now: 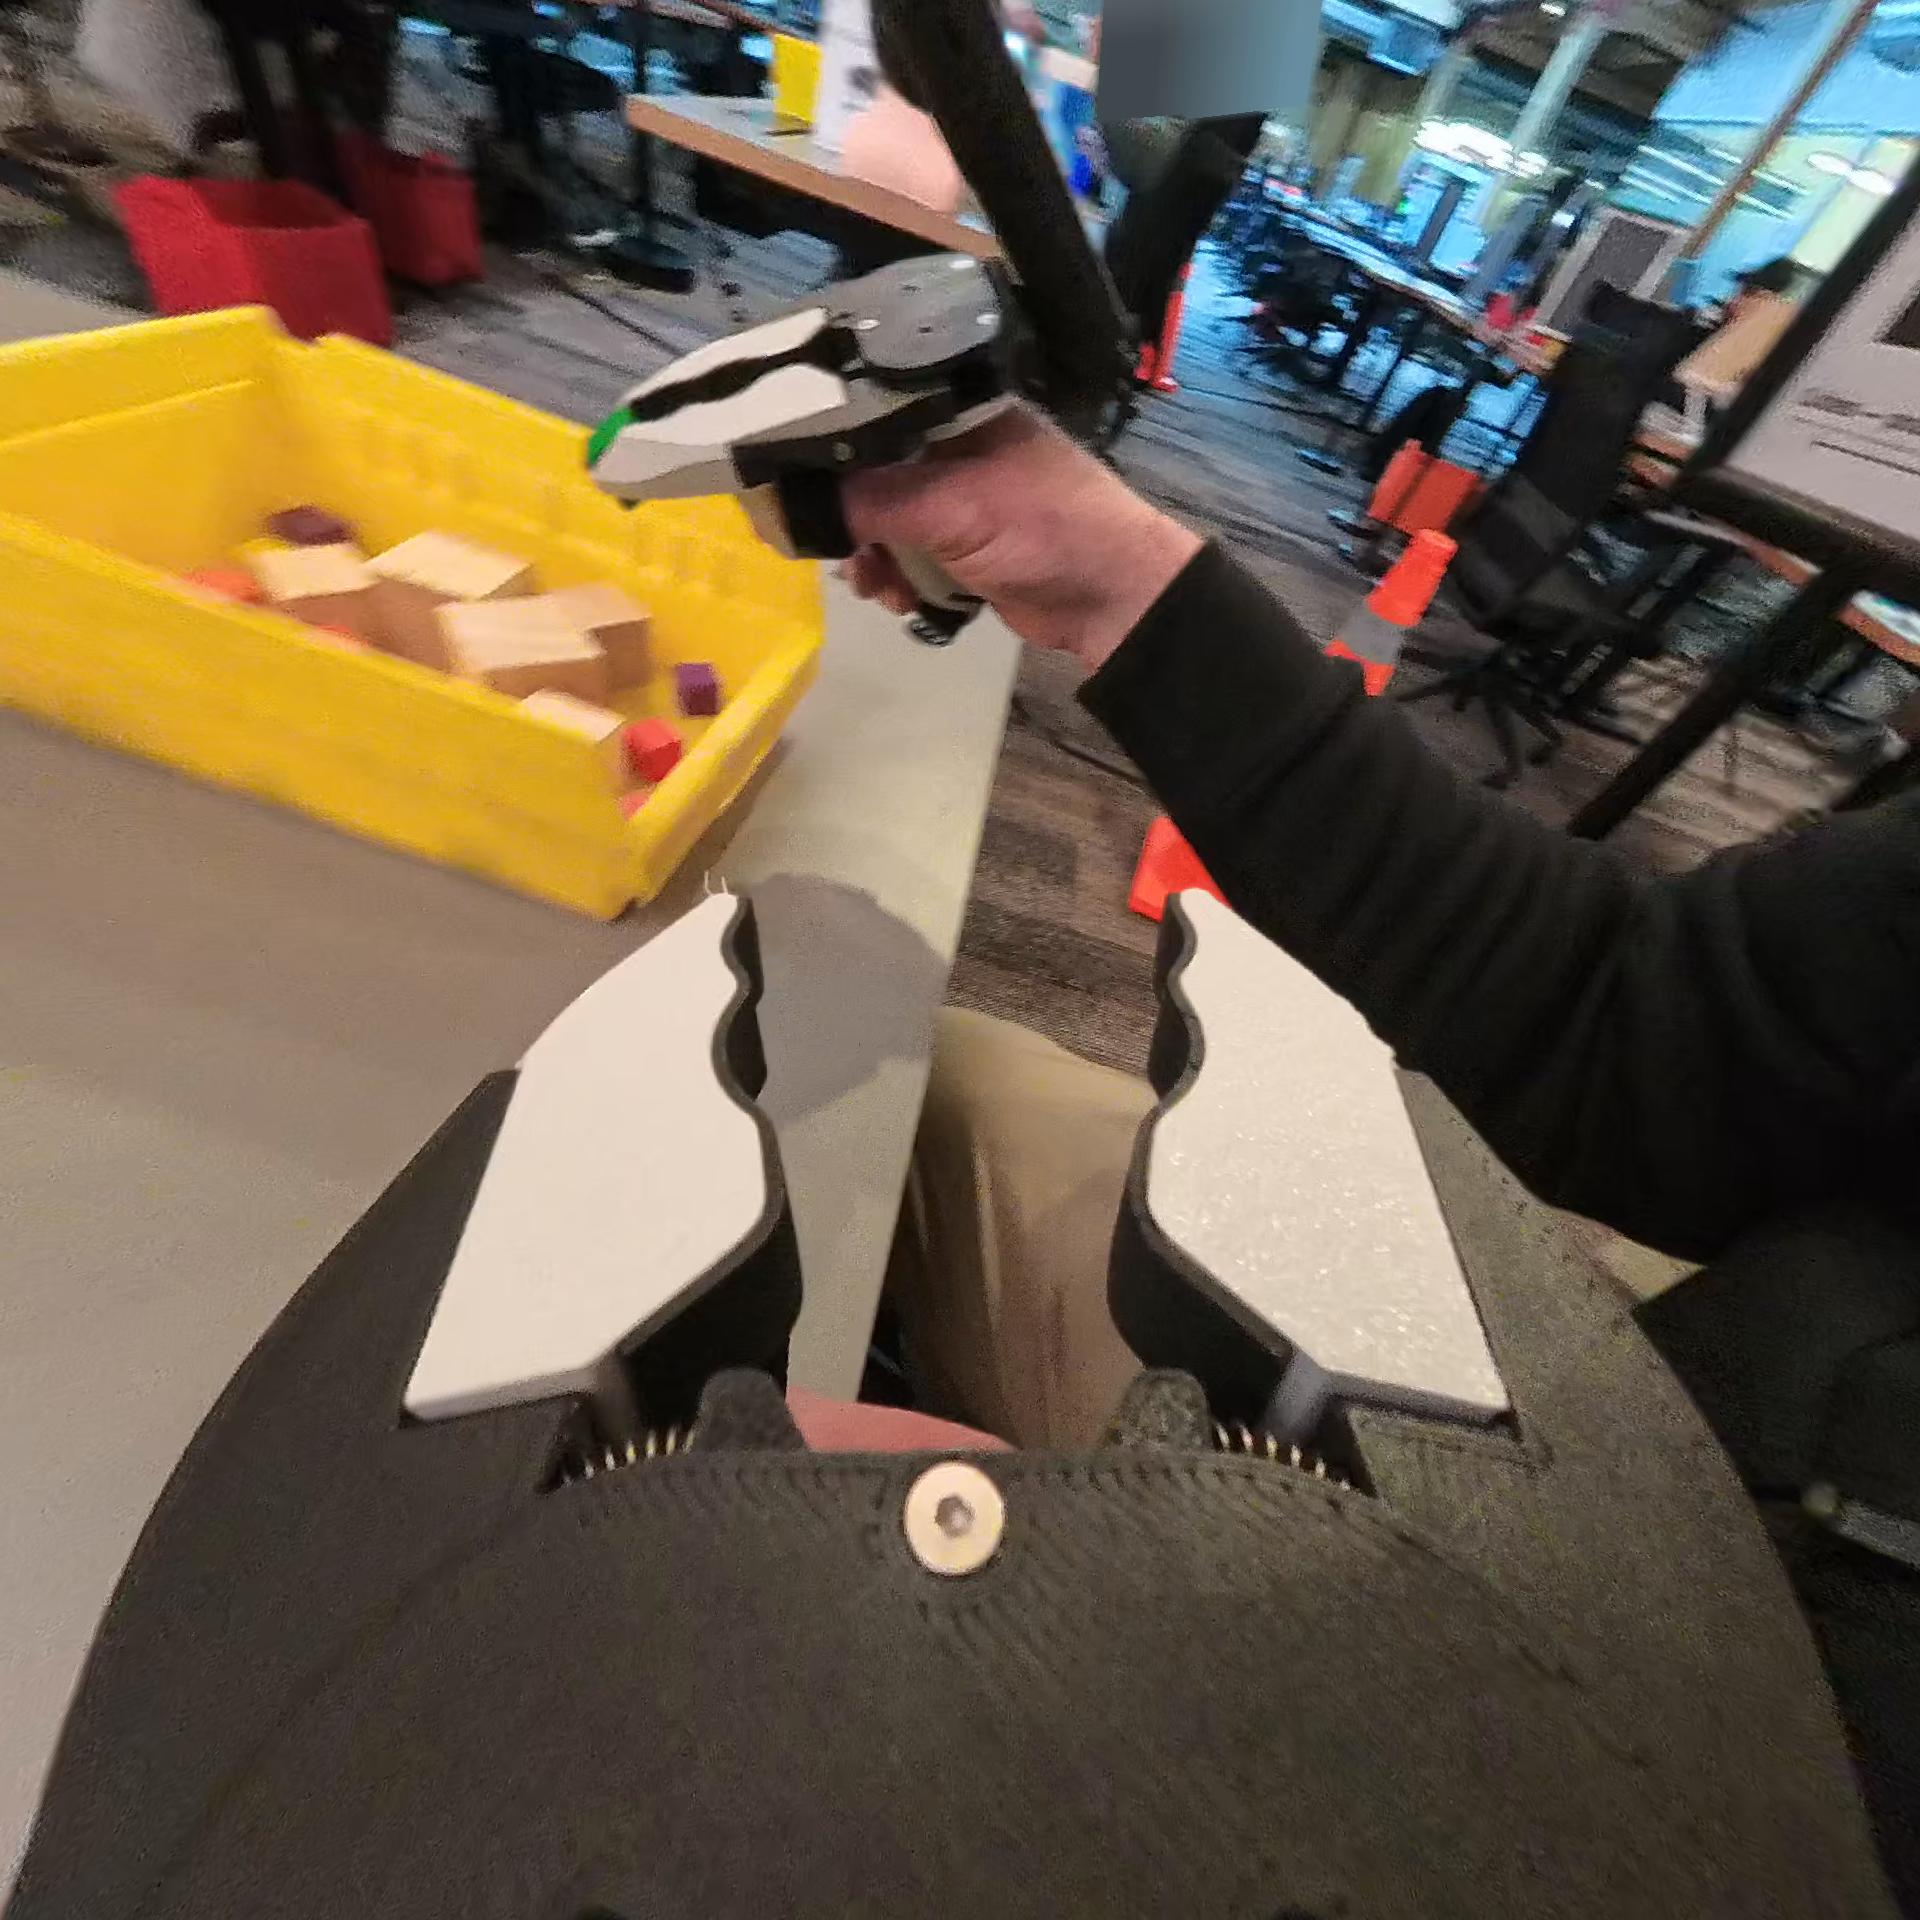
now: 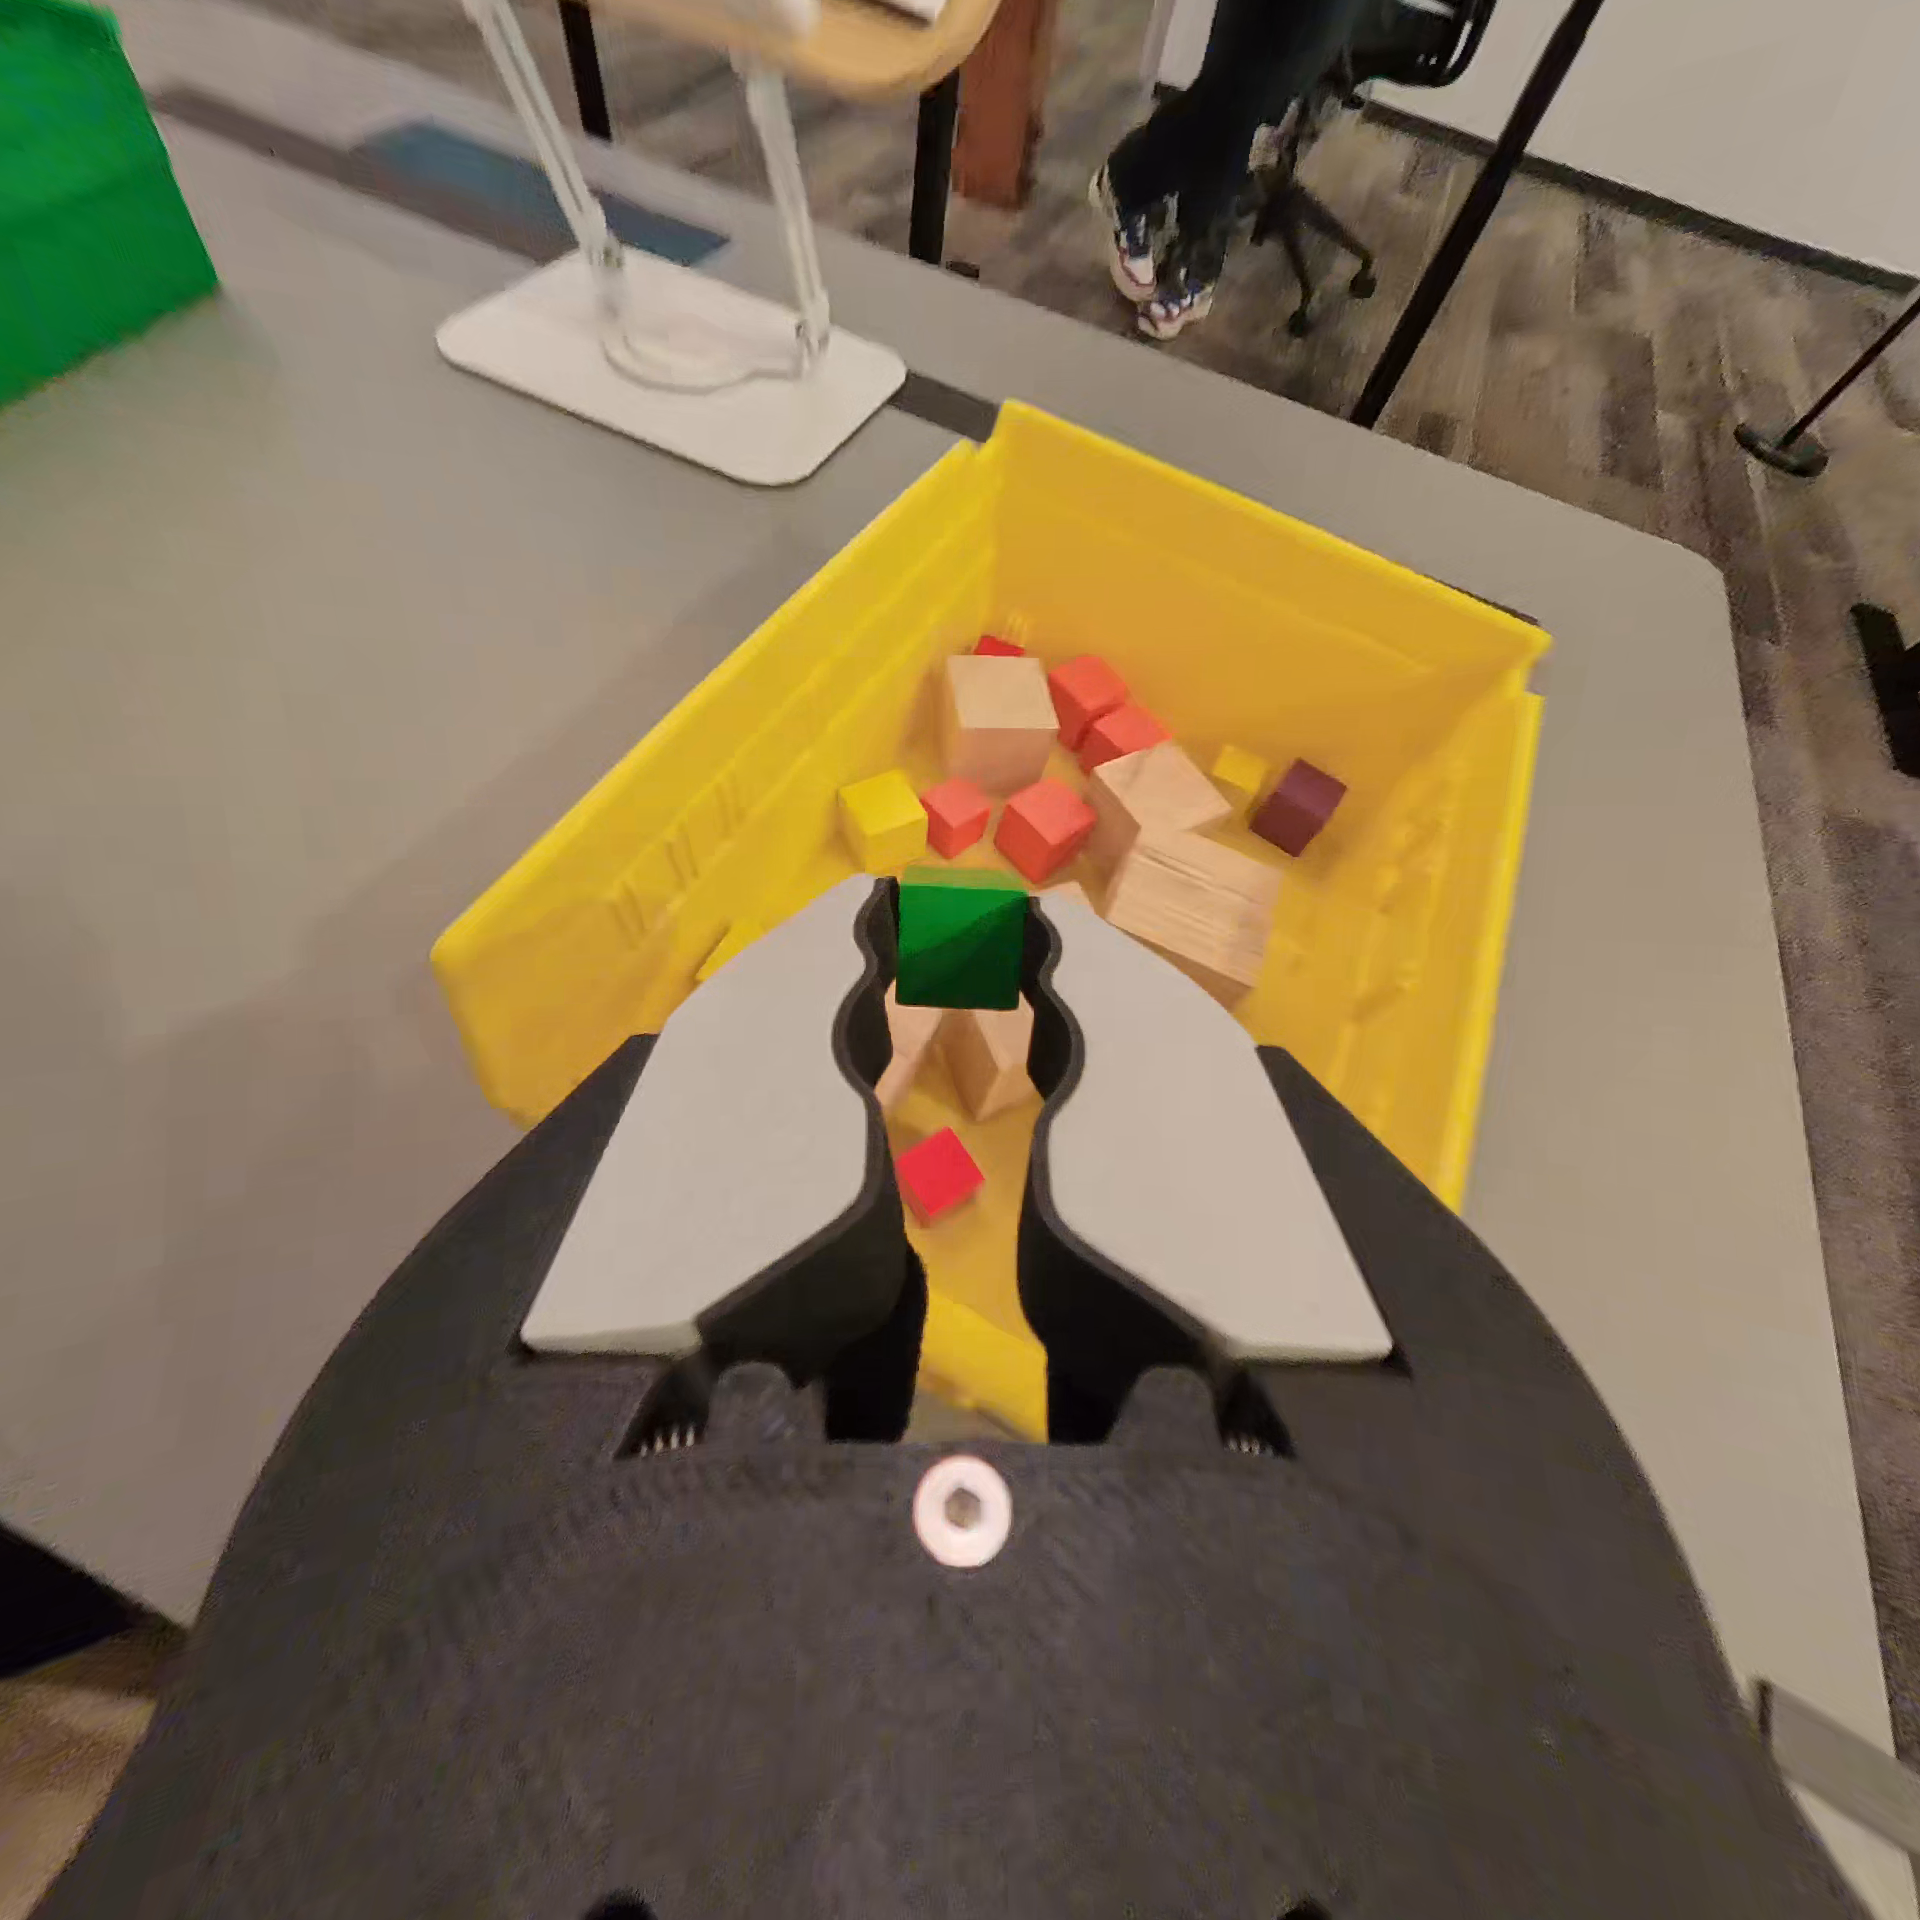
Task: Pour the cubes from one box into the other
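Observation:
A yellow box (image 2: 1143,540) stands on the grey table (image 2: 312,727) and holds several wooden, red, yellow and purple cubes (image 2: 1039,826). My right gripper (image 2: 961,914) is shut on a green cube (image 2: 958,940) and holds it above the near end of the box. The left wrist view shows the same box (image 1: 364,748), its cubes (image 1: 499,623), and the right gripper (image 1: 613,447) over its right rim with the green cube (image 1: 613,428) at its tip. My left gripper (image 1: 956,914) is open and empty, over the table's edge, apart from the box.
A white stand base (image 2: 675,364) with clear legs sits on the table behind the box. A green bag (image 2: 83,208) is at the far left. Past the table edge are orange cones (image 1: 1392,603), chairs, desks and a red bin (image 1: 249,249). A seated person's legs (image 2: 1174,187) show beyond the table.

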A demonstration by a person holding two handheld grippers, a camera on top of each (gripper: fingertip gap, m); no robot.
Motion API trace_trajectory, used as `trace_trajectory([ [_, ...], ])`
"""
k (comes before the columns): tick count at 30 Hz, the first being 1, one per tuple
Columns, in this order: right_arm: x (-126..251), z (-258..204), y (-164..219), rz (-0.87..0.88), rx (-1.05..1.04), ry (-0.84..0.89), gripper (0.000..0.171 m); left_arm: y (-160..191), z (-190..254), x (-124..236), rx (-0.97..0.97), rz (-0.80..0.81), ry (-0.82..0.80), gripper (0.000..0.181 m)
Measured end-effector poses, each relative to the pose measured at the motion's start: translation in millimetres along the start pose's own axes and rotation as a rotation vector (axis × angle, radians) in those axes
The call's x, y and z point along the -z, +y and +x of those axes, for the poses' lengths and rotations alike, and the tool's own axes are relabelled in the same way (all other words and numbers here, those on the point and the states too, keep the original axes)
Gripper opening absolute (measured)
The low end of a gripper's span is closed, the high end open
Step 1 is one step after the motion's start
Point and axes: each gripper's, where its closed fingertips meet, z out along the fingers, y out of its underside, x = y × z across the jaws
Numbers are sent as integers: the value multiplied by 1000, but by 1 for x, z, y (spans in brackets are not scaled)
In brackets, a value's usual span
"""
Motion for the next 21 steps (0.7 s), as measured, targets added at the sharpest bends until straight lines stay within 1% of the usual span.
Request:
trace_trajectory([
  [1, -12, -6, 0, -3, 11, -11, 17, 6, -11, 12, 17, 6, -32, 72],
  [2, -25, -6, 2, -4, 3, -4, 17, 13, -21, 21, 32, 0, -57, 72],
  [3, -37, 1, 6, -16, -10, 39, 25, 21, -30, 28, 41, -14, -85, 74],
  [5, -49, 16, 6, 0, 34, 124, 65, 32, -50, 41, 51, -17, -147, 76],
  [7, -50, 20, -9, 81, 68, 107, 56, 38, -64, 52, 84, -7, -168, 76],
  [8, -50, 24, -15, 109, 60, 89, 55, 42, -73, 56, 98, -12, -188, 76],
  [9, -50, 35, -20, 123, 45, 101, 58, 47, -82, 59, 114, -18, -209, 76],
  [13, -38, 86, -39, 191, -42, 141, 55, 56, -113, 64, 206, -6, -244, 75],
  [16, -19, 125, -53, 242, -135, 185, 43, 59, -132, 62, 224, -6, -279, 74],
  [18, -12, 135, -58, 210, -119, 170, 45, 56, -139, 60, 198, -6, -305, 73],
  [21, -12, 147, -53, 81, -26, 211, 55, 42, -142, 61, 119, -14, -343, 76],
])
